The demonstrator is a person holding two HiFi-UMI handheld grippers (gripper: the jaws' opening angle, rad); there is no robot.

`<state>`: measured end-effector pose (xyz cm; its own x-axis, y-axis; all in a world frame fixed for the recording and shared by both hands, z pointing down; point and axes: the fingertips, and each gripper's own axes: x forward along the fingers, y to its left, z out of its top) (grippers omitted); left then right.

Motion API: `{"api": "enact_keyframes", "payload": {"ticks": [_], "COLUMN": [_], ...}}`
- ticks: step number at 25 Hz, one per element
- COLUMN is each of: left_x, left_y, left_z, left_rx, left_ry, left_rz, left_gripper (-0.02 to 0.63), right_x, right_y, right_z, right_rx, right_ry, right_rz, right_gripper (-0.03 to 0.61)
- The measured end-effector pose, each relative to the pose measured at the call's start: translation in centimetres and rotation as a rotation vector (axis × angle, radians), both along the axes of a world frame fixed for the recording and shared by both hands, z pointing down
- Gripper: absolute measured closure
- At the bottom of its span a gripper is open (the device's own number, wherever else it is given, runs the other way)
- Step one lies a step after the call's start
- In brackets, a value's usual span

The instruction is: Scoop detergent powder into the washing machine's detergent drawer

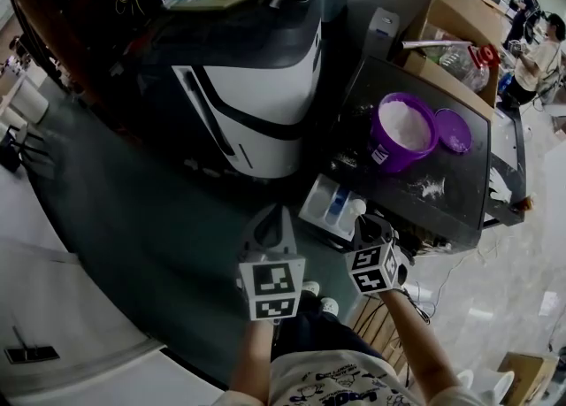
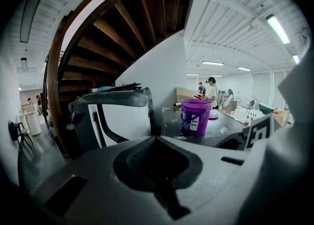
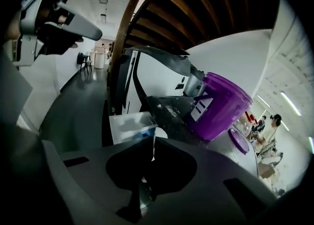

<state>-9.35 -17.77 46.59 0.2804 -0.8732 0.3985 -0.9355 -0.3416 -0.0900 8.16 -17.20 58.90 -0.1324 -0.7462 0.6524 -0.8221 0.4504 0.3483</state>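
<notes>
Head view: a white appliance (image 1: 252,99) stands at the left. The left gripper (image 1: 277,218) hovers over the dark floor (image 1: 133,218), jaws closed on nothing. Just right of it, the open white detergent drawer (image 1: 325,203) juts from under a dark table (image 1: 464,179). The right gripper (image 1: 361,217) pinches a small white scoop (image 1: 356,208) at the drawer. Farther right, a purple tub of powder (image 1: 402,134) stands on the table, with its lid (image 1: 454,130) beside it.

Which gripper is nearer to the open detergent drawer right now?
Right. The right gripper, shut on a white scoop, is at the detergent drawer's near right corner; the left gripper, shut and empty, hangs apart, to the drawer's left.
</notes>
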Motion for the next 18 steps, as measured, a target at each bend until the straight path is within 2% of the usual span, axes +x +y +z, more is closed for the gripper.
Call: {"api": "enact_keyframes", "payload": {"ticks": [5, 12, 18], "left_x": [-0.5, -0.7, -0.9], "left_y": [0.0, 0.1, 0.4], "left_z": [0.2, 0.4, 0.4], "left_rx": [-0.006, -0.013, -0.017], "left_ry": [0.005, 0.015, 0.026], "left_rz": [-0.012, -0.024, -0.028], "left_gripper": [0.611, 0.612, 0.612], "right_x": [-0.9, -1.8, -2.0], "right_y": [0.4, 1.0, 1.8], "right_z": [1.3, 2.8, 4.4], "right_rx": [0.015, 0.089, 0.067], "right_ry": [0.153, 0.519, 0.61], "right_rz": [-0.084, -0.25, -0.291], "right_gripper": [0.558, 0.558, 0.558]}}
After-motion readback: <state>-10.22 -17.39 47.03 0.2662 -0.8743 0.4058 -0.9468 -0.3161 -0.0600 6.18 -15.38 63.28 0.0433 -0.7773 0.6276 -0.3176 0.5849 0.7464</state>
